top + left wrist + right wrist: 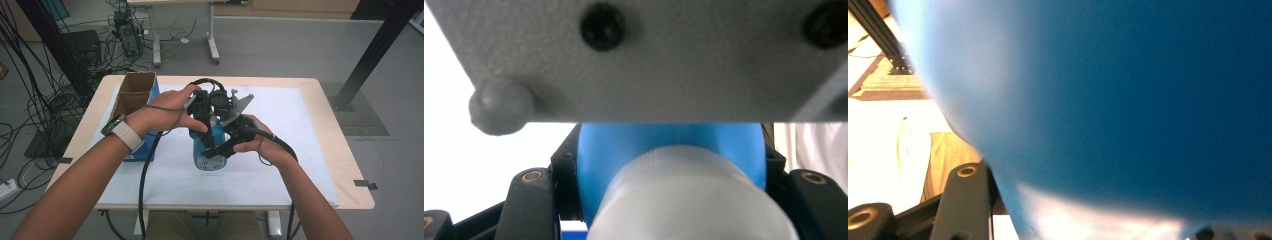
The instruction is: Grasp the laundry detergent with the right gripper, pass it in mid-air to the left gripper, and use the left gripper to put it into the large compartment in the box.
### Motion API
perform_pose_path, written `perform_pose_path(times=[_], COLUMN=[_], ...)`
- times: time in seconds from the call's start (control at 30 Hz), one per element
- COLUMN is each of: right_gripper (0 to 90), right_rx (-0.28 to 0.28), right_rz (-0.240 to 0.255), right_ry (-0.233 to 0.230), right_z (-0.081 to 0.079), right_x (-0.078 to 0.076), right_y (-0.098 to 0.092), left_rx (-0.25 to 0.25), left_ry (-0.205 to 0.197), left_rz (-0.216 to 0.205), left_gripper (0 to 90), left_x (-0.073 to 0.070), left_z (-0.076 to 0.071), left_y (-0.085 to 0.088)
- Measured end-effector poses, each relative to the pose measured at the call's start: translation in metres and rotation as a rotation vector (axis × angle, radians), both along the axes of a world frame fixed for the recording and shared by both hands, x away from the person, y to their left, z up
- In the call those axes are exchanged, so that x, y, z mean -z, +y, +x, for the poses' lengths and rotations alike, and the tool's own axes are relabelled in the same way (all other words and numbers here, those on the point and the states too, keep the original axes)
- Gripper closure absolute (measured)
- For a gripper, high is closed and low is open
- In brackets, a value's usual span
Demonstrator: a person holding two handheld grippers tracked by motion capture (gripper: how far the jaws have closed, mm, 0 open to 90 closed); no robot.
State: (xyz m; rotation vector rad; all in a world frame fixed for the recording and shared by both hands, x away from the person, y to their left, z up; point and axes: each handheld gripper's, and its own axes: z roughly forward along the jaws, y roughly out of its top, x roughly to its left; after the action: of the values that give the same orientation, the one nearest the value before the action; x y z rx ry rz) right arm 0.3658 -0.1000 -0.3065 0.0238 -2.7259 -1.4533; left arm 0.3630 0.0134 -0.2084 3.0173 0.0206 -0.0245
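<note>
Blue plastic, a bottle, stands near the middle of the white mat on the table, with both grippers on it. Its long axis runs close to upright, tipped a little, the label end low toward the person and the white cap at the top. The left gripper comes down from above and clasps the bottle at its neck: in the left gripper view the blue shoulder sits between the two black jaws, the cap right before the lens. The right gripper comes in from the bottle's right side and is clamped on the body; the right gripper view has blue wall pressed close against its jaws. So the cap lies along the left gripper's own line, and that hand is the nearer to it; the next move probably turns on twisting about that upright axis while the right one steadies. A cardboard box stands open well to the left.
</note>
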Motion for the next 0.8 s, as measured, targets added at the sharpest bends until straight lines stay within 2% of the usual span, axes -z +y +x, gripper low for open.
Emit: perform_pose_path(times=[0.8], right_gripper=[43.4], right_rx=[0.003], right_rz=[-0.003], right_ry=[-0.001], right_z=[0.0], right_x=[0.0], right_y=[0.0003], left_rx=[-0.006], left_ry=[-0.001], left_rz=[-0.007], left_gripper=[37.5], left_x=[0.0004], left_z=[0.0003], left_y=[0.0012])
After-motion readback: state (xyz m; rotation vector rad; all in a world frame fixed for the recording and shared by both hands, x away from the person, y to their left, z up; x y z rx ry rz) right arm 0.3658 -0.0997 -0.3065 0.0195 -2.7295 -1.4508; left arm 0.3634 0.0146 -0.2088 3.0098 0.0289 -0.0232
